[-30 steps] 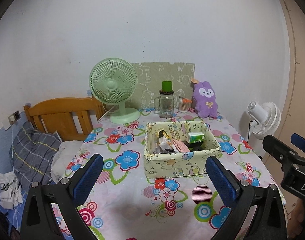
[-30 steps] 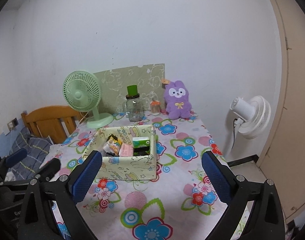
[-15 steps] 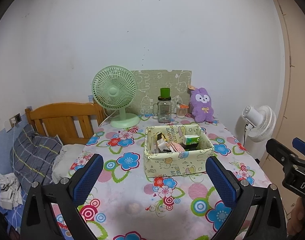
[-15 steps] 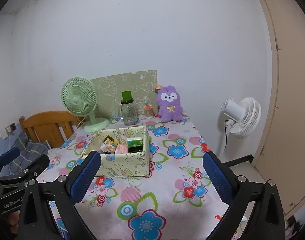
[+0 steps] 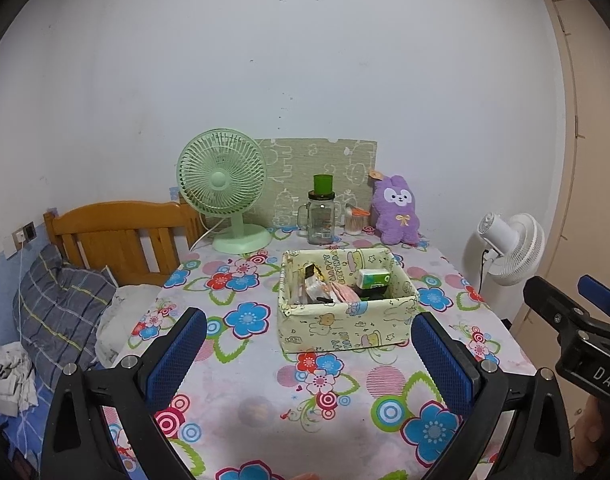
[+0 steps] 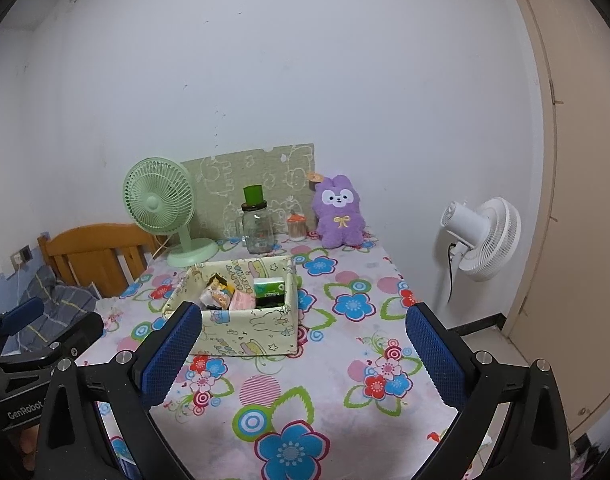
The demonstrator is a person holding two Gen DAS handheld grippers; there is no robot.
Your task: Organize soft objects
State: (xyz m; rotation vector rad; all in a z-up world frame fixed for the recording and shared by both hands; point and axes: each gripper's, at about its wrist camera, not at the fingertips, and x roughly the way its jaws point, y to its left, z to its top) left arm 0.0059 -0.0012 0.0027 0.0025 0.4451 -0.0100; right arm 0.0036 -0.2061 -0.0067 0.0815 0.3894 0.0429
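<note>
At the far left a wooden headboard (image 5: 121,236) and a striped pillow (image 5: 61,308) sit beside the counter (image 5: 265,392), which wears a flowered cloth. The left claw (image 5: 309,360) hovers level over the near edge of the counter, its blue pads spread wide and gripping nothing. Along the back wall stand a green fan (image 5: 225,188), a glass jar (image 5: 321,220) with a green cap, and a purple plush rabbit (image 5: 397,210), upright against the wall at the counter's far right corner. A patterned fabric box (image 5: 345,332) sits mid-counter, holding packets and a green carton. The right claw (image 6: 305,354) is likewise held level and low over the near edge, pads spread apart, empty, well apart from the rabbit. A white fan (image 6: 481,240) stands off the counter's right side.
</note>
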